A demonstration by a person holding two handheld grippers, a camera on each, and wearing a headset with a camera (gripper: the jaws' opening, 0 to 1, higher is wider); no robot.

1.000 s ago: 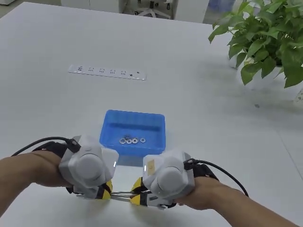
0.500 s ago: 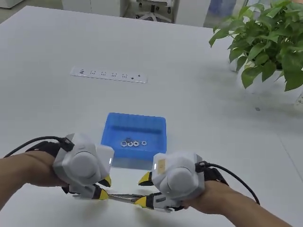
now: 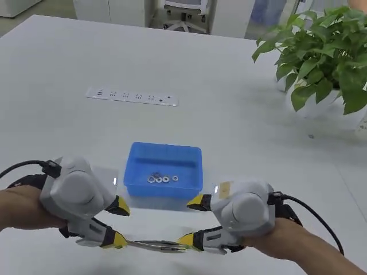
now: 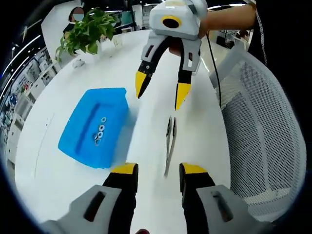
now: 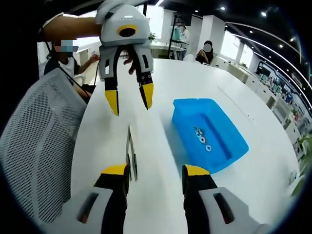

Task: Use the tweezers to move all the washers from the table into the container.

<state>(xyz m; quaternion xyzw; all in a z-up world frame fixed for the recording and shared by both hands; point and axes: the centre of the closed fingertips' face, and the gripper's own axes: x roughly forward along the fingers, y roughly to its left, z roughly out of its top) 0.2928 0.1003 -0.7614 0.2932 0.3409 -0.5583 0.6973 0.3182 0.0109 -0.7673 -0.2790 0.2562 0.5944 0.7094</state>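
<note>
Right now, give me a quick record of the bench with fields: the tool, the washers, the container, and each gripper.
tweezers: lying flat on the table, between the two grippers, not gripped
washers: small cluster on the container floor
container: blue open tray, just beyond the grippers
left gripper: open, holding nothing, pointed at one end of the tweezers
right gripper: open, holding nothing, facing the left one
background: power strip farther back, plant at the far right
</note>
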